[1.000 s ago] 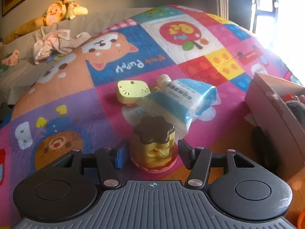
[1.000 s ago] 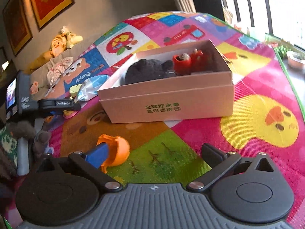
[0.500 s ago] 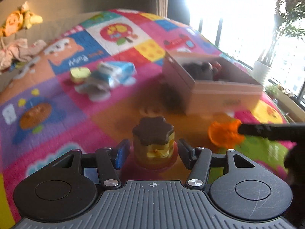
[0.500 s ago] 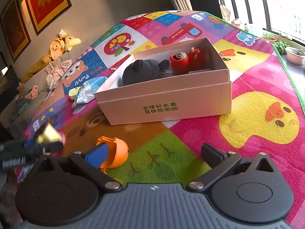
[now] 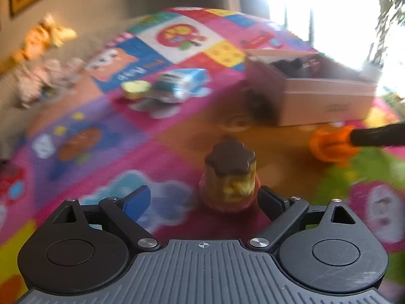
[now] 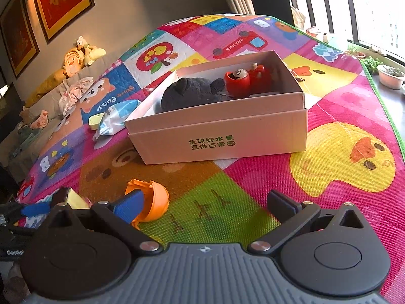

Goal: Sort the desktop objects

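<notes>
Mat: we see a bright patchwork play mat under everything, ducks, bears and a red truck printed on it.
Box: our cardboard box sits open on the mat, green print on its near wall. In the left view it lies far right, blurred.
Inside the box: a dark plush fills the left half, and red toys stand just beside it on the right.
Left gripper: we see its jaws spread wide, having just been opening. The pudding toy stands between them; the blue pad is well clear, and the black finger on the right is very near, contact too blurred to call.
Right gripper: jaws wide apart and holding nothing, low over the green square, with the blue pad just in front of the orange toy.
Pouch: a blue and white pouch lies left of the box, its end hidden behind the box corner.
Orange toy: it lies on the mat in front of the box, near the brown square. From the left view we catch it at far right, a black finger of the right gripper beside it.
Pudding toy: brown top, yellow body, pink base, upright on the pink patch of mat.
Yellow toy: small, just left of the pouch, touching or nearly so.
</notes>
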Available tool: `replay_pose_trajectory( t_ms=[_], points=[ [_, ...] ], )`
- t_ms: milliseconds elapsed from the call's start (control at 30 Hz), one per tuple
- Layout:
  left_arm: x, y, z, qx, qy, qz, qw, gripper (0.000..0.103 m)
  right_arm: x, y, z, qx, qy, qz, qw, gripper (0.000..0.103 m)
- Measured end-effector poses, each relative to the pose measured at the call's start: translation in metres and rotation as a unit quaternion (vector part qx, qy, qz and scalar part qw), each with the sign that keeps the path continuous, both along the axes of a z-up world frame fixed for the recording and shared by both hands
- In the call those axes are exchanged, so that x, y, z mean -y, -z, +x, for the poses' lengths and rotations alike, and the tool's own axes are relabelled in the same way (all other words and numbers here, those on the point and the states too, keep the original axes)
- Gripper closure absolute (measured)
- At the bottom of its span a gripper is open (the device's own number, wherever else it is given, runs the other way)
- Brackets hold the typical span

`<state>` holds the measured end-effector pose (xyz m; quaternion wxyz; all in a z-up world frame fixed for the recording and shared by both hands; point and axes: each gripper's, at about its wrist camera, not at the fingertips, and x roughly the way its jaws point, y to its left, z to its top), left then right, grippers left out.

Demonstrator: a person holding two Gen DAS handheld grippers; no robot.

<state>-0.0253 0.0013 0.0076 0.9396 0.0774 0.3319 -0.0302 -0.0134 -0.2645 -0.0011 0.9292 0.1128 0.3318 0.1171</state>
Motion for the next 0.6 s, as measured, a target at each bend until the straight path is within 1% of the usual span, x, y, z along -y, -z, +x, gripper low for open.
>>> replay_pose_trajectory(
  t_ms=[33, 100, 167, 267, 333, 400, 467, 533, 567, 600],
  points=[
    [-0.002, 0.001, 0.000, 0.000, -0.007, 0.007, 1.0000, 0.007, -0.001, 0.000, 0.000, 0.000, 0.000, -0.003, 1.000, 0.000],
    [-0.013, 0.001, 0.000, -0.006, -0.019, -0.015, 0.9997, 0.006, -0.003, -0.001, -0.002, 0.003, -0.006, -0.008, 1.000, 0.000],
    [-0.020, 0.002, 0.001, -0.012, -0.028, -0.035, 0.9989, 0.005, -0.009, -0.004, -0.009, 0.022, -0.034, -0.019, 0.999, 0.000],
    [-0.027, 0.003, 0.003, -0.019, -0.035, -0.055, 0.9977, 0.004, -0.027, -0.010, -0.020, 0.058, -0.068, -0.067, 0.994, 0.000],
    [-0.028, 0.004, 0.003, -0.018, -0.035, -0.058, 0.9976, 0.003, -0.039, -0.012, -0.021, 0.060, -0.087, -0.093, 0.990, 0.003],
    [-0.028, 0.004, 0.003, -0.016, -0.032, -0.060, 0.9976, 0.003, -0.048, -0.012, -0.018, 0.053, -0.104, -0.102, 0.988, 0.014],
    [-0.029, 0.003, 0.001, -0.011, -0.025, -0.068, 0.9973, 0.003, -0.057, -0.011, -0.012, 0.041, -0.115, -0.112, 0.986, 0.017],
    [-0.029, 0.001, 0.000, -0.005, -0.015, -0.077, 0.9969, 0.003, -0.063, -0.009, -0.007, 0.035, -0.114, -0.121, 0.985, 0.021],
    [-0.028, 0.000, 0.000, -0.004, -0.008, -0.083, 0.9965, 0.003, -0.065, -0.009, -0.005, 0.033, -0.115, -0.125, 0.985, 0.026],
    [-0.027, -0.001, 0.001, -0.004, -0.002, -0.091, 0.9958, 0.004, -0.066, -0.008, -0.004, 0.032, -0.118, -0.126, 0.984, 0.034]
  ],
)
